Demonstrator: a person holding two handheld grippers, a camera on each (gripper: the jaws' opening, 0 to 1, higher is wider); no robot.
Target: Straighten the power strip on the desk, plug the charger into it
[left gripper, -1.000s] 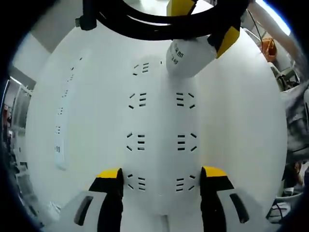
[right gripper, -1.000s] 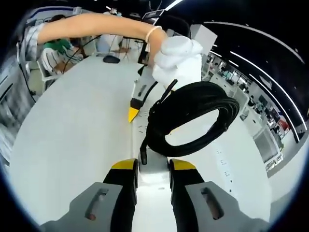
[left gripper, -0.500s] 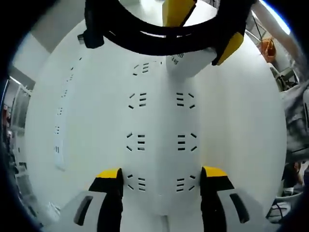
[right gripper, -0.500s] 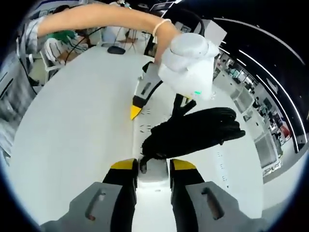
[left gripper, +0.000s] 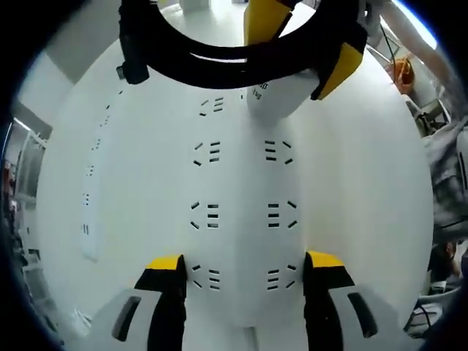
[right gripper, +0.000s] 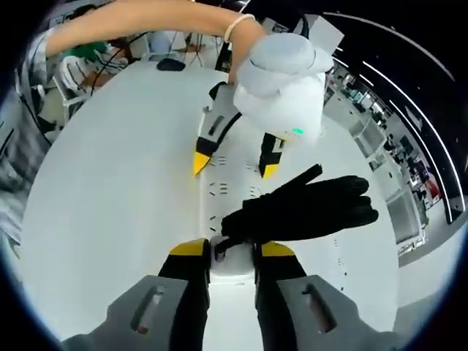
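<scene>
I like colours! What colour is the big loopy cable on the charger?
Black. The coiled cable shows best in the right gripper view, bundled above the white charger.

Left gripper view: power strip (left gripper: 241, 212) near end hidden between the left tool (left gripper: 245, 274) tips; far end covered by the charger (left gripper: 274, 95) and the black cable coil (left gripper: 219, 55), which is cut off at the top edge.

Right gripper view: charger (right gripper: 232, 256) body mostly hidden between the right tool (right gripper: 230, 252) jaws. Background figures blurred.

You've got a white power strip (left gripper: 241, 212) with dark slots, white charger (right gripper: 232, 261), black cable coil (right gripper: 307, 208), yellow-tipped jaws; charger print looks grey.
</scene>
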